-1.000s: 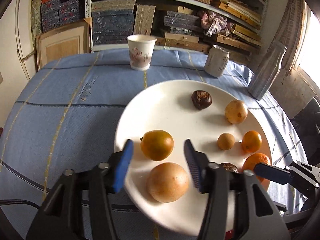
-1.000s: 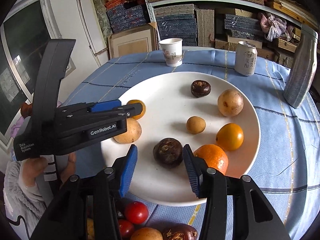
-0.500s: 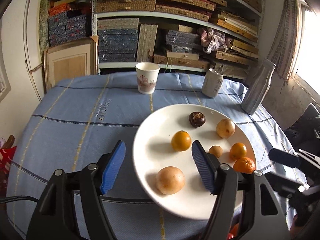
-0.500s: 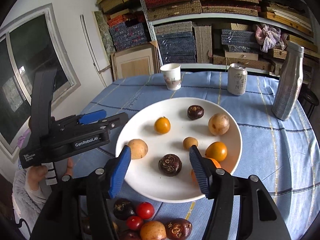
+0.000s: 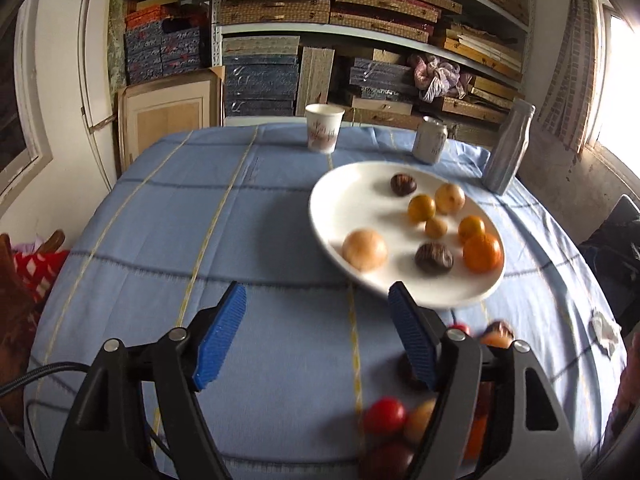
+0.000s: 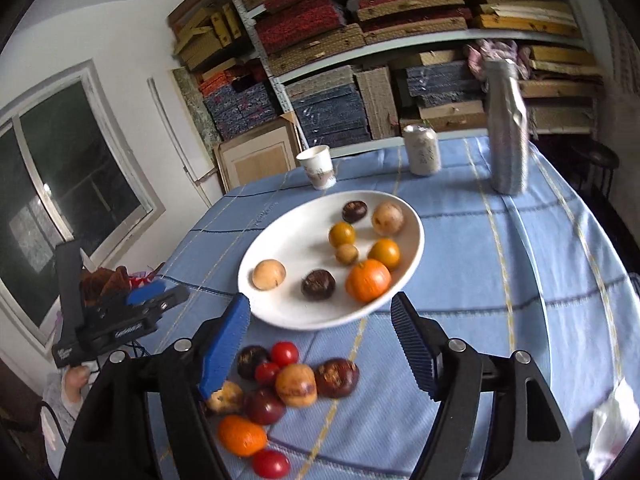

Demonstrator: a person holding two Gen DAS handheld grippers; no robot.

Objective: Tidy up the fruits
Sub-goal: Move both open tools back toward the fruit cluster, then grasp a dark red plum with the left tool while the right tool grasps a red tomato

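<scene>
A white plate (image 5: pixel 348 196) (image 6: pixel 288 240) on the blue tablecloth holds several fruits: an orange (image 6: pixel 368 280), a tan round fruit (image 6: pixel 269 275), a dark wrinkled fruit (image 6: pixel 318 284) and small yellow ones. A loose pile of fruits (image 6: pixel 280 384) with red tomatoes (image 5: pixel 384 416) lies on the cloth in front of the plate. My left gripper (image 5: pixel 316 340) hangs over bare cloth left of the plate, jaws opening, nothing between them. My right gripper (image 6: pixel 320 340) hovers above the pile near the plate's front rim, jaws opening and empty. The left gripper (image 6: pixel 156 300) also shows at the left of the right wrist view.
A paper cup (image 5: pixel 324 128), a drinks can (image 5: pixel 430 144) and a grey bottle (image 5: pixel 508 148) stand at the table's far side. Shelves of stacked boxes fill the back wall. A crumpled white tissue (image 6: pixel 612 420) lies at the right. A person's hand (image 6: pixel 76 380) holds the left gripper.
Both grippers pulled back from the plate and rose, their jaws widening. The tan fruit and the dark fruit that sat between the jaws stay on the plate. The loose pile came into view.
</scene>
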